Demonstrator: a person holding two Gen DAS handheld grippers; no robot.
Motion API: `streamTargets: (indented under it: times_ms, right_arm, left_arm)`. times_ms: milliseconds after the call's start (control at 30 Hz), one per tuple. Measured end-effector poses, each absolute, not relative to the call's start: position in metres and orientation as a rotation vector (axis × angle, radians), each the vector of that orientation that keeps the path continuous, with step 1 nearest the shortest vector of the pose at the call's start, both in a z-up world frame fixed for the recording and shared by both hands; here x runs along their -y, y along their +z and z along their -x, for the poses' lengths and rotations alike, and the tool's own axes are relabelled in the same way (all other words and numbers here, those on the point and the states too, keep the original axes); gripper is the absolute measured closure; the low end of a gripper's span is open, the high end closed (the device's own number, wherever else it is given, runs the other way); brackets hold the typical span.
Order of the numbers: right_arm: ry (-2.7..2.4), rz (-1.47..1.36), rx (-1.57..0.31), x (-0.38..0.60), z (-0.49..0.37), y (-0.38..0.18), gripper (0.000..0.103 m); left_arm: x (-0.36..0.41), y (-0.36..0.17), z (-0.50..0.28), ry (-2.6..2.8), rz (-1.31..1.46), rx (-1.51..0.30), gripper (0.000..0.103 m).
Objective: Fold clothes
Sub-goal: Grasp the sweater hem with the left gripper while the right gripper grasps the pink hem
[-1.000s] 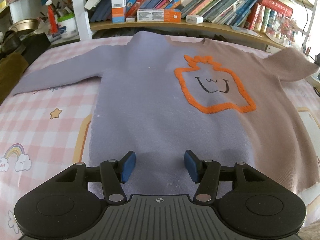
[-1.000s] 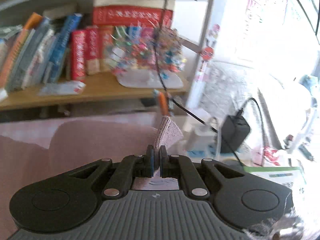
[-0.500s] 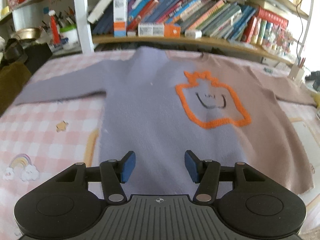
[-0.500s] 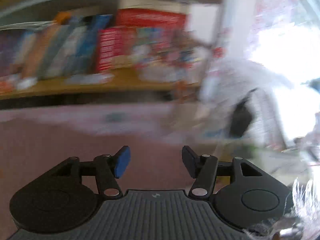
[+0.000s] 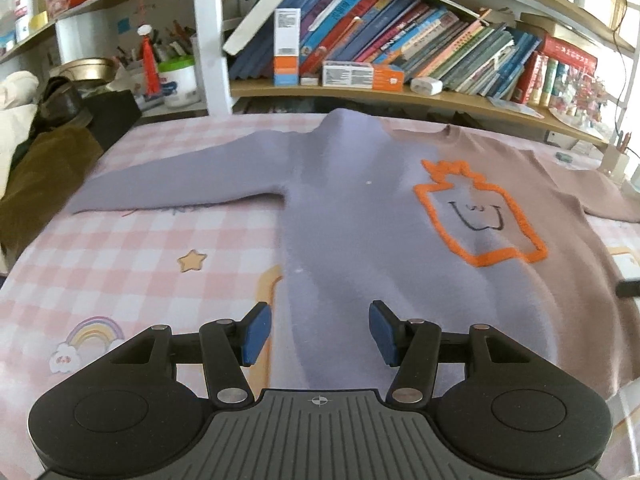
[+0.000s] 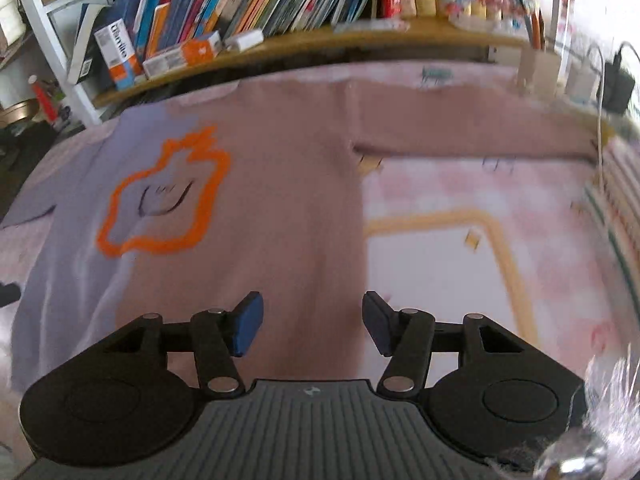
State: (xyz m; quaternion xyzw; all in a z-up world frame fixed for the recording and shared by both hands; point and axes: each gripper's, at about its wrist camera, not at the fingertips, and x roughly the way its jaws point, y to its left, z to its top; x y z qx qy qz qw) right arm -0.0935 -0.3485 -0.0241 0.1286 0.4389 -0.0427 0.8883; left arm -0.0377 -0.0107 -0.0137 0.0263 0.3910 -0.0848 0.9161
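A sweater [image 5: 360, 232], half lilac and half dusty brown with an orange outlined figure [image 5: 480, 216] on the chest, lies flat and face up on a pink checked sheet [image 5: 160, 264], both sleeves spread out. It also shows in the right wrist view [image 6: 280, 184]. My left gripper [image 5: 318, 334] is open and empty above the sweater's lilac lower hem. My right gripper [image 6: 312, 326] is open and empty above the brown lower right edge, with the right sleeve [image 6: 472, 132] stretched out far ahead.
A wooden bookshelf [image 5: 400, 92] with many books runs along the far edge. Dark clothes and a black box [image 5: 60, 132] sit at the far left. A charger and cable [image 6: 616, 80] hang at the far right, next to a pen holder [image 6: 536, 64].
My right gripper has opened and let go of the brown sleeve cuff, which now lies flat. It has swung left and back to the sweater's lower right. My left gripper has drifted left.
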Motion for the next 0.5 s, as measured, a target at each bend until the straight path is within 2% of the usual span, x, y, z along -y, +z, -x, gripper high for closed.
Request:
streamTargets:
  times_ms: [167, 233, 333, 367, 433, 467, 500]
  right_arm:
    - [-0.138, -0.249, -0.913, 0.334, 0.109, -0.026, 0.052]
    - [-0.184, -0.248, -0.908, 0.333, 0.114, -0.027, 0.057]
    - [-0.238, -0.260, -0.906, 0.332, 0.122, -0.032, 0.070]
    - [-0.248, -0.269, -0.907, 0.332, 0.124, -0.034, 0.072]
    - [-0.250, -0.276, -0.907, 0.331, 0.126, -0.035, 0.079]
    - [-0.241, -0.284, -0.908, 0.330, 0.126, -0.035, 0.087]
    - [-0.232, -0.293, -0.908, 0.328, 0.127, -0.035, 0.090]
  left_arm:
    - [-0.004, -0.022, 0.034, -0.171, -0.008, -0.833, 0.049]
    - [-0.008, -0.027, 0.031, -0.183, 0.011, -0.854, 0.050]
    - [-0.013, -0.034, 0.029, -0.185, 0.050, -0.885, 0.053]
    - [-0.014, -0.037, 0.028, -0.181, 0.060, -0.892, 0.062]
    - [-0.013, -0.041, 0.028, -0.190, 0.068, -0.894, 0.073]
    - [-0.012, -0.041, 0.027, -0.214, 0.066, -0.896, 0.087]
    - [-0.010, -0.042, 0.026, -0.236, 0.065, -0.899, 0.094]
